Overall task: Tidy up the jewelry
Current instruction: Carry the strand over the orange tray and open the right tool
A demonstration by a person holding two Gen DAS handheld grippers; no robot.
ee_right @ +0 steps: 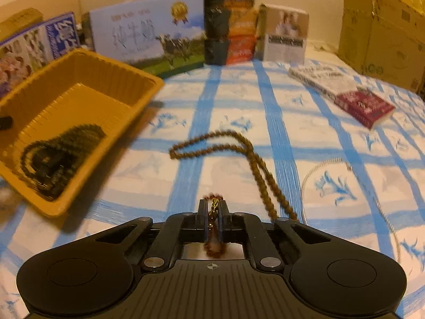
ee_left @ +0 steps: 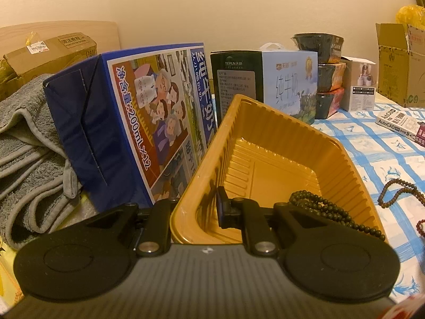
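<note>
Cream wall (ee_left: 239,8) behind blue-checked cloth (ee_right: 265,101), warm light.

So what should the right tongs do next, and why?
Probably carry over to the yellow tray and release. The right tongs are shut on a red bead bracelet; the left tongs grip the tray wall, and dark beads already lie inside.

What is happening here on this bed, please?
A person is sorting bead jewelry with two handheld tongs. The left tongs grip the wall of a yellow plastic tray, where a dark green bead necklace already lies. The right tongs are shut on a red bead bracelet. A brown bead necklace waits on the checked sheet.
</note>
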